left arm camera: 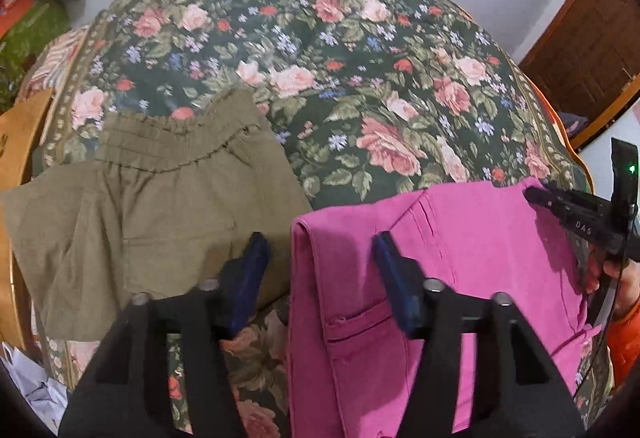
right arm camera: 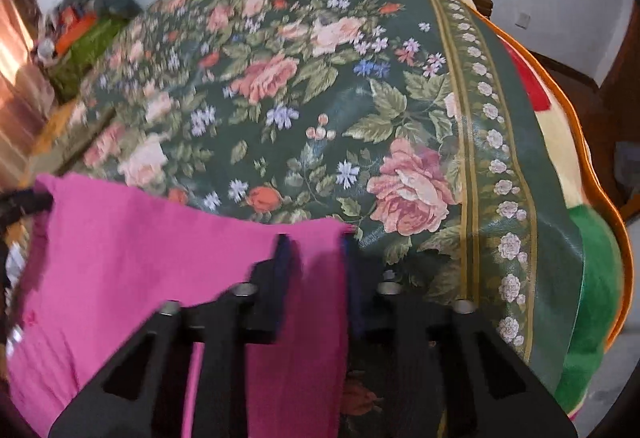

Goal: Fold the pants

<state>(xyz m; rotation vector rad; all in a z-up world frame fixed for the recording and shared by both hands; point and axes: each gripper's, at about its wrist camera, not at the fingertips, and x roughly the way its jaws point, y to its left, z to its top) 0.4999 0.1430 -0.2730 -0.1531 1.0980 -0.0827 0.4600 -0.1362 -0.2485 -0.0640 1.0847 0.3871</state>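
Pink pants lie folded on the near part of a floral bedspread, a back pocket facing up. My left gripper is open over their left folded edge: one blue pad is off the cloth and the other is above it. My right gripper is shut on the pants' far right corner. In the right wrist view the pink pants run between the right gripper's fingers, and their edge is pinched there.
Olive pants with a gathered waistband lie flat left of the pink ones. A hand in an orange sleeve holds the right gripper. A wooden door stands at the right, and the bed's edge falls away on that side.
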